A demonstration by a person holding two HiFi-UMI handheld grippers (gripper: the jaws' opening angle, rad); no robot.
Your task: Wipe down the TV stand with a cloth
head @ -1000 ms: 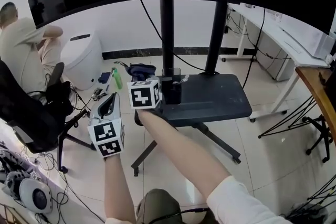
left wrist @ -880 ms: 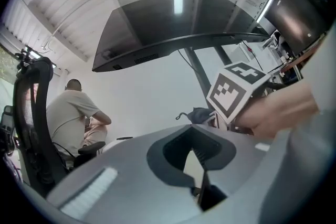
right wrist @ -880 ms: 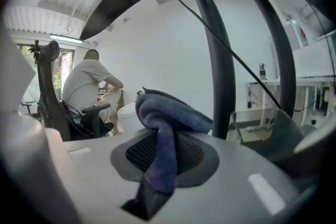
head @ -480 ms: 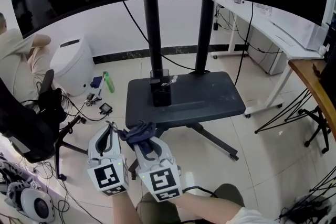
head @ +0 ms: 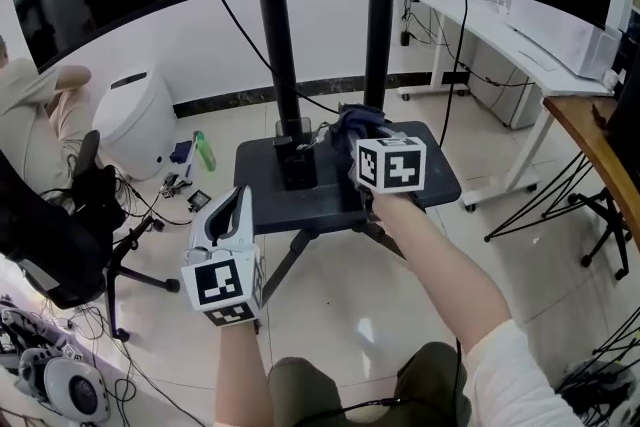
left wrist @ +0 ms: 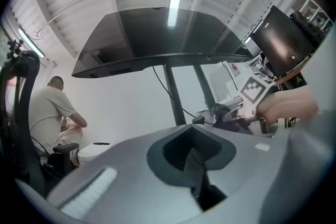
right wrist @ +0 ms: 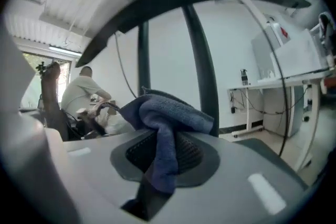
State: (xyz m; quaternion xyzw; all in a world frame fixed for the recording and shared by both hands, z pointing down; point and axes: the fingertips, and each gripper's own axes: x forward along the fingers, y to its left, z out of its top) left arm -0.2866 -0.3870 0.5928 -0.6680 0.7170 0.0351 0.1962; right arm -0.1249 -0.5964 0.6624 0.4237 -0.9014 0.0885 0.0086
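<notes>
So the cloth (head: 356,119) can wipe the TV stand (head: 440,183), your right gripper (head: 366,141) clamps it; your left gripper (head: 236,211) hangs closed, empty.

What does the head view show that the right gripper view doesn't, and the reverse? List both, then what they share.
Only the head view: the left claw low over the floor tiles, the person's right forearm, and a green bottle lying on the floor.
Only the right gripper view: the right claw shut on the blue cloth, seen close up, with a ribbed pad behind the fold.
Both: the blue cloth, the stand's two black posts and the white desk at the right.
</notes>
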